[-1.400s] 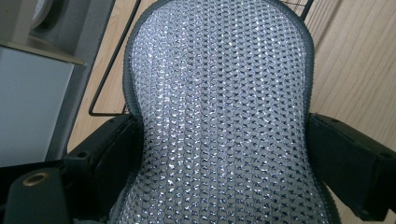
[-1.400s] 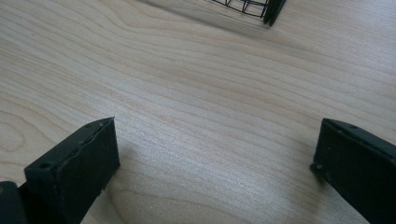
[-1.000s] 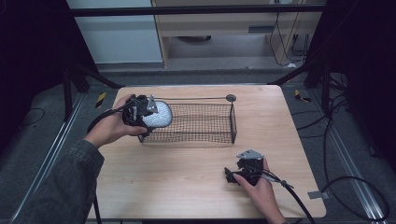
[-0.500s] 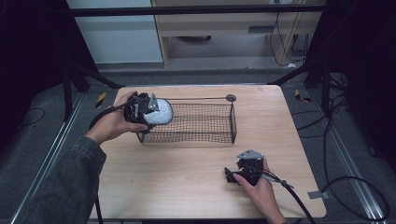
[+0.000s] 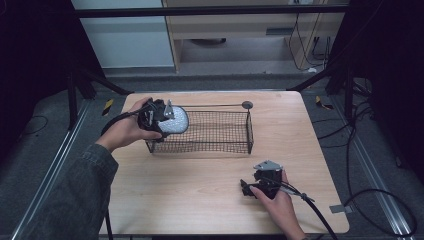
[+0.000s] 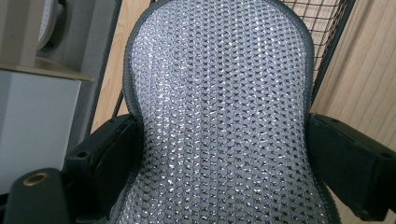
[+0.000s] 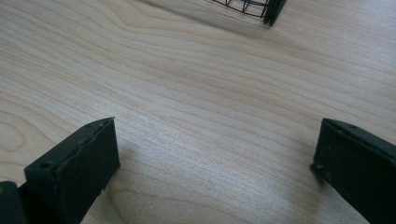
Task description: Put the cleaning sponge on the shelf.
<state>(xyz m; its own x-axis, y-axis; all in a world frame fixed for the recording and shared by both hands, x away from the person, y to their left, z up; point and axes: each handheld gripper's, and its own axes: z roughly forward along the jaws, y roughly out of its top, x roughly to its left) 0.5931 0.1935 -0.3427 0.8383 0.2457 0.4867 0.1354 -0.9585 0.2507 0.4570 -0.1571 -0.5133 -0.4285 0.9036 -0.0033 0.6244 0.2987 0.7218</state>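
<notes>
From above, your left claw [image 5: 167, 117] sits at the left end of the wire basket [image 5: 215, 145], clamped on a silvery, sparkly shoe [image 5: 175, 121] that hangs over the basket's left rim. That view leaves the shoe small and hard to read; your left gripper view brings it close, showing the shoe [image 6: 219, 121] as a glittering mesh surface with a dark edge, pinched at its narrow waist between the two black jaws, with basket wire [image 6: 327, 28] behind it at the upper right. Moving right across the desk [image 5: 200, 200], the basket stands near the far middle with a thin rod ending in a round knob [image 5: 247, 105] along its back edge. Farther right and nearer you, your right claw [image 5: 245, 187] rests low on the desk, well apart from the basket. Your right gripper view adds what the high view cannot settle: its jaws stand wide apart over bare wood [image 7: 210, 116], holding nothing, with a corner of the basket [image 7: 261, 10] at the top.
</notes>
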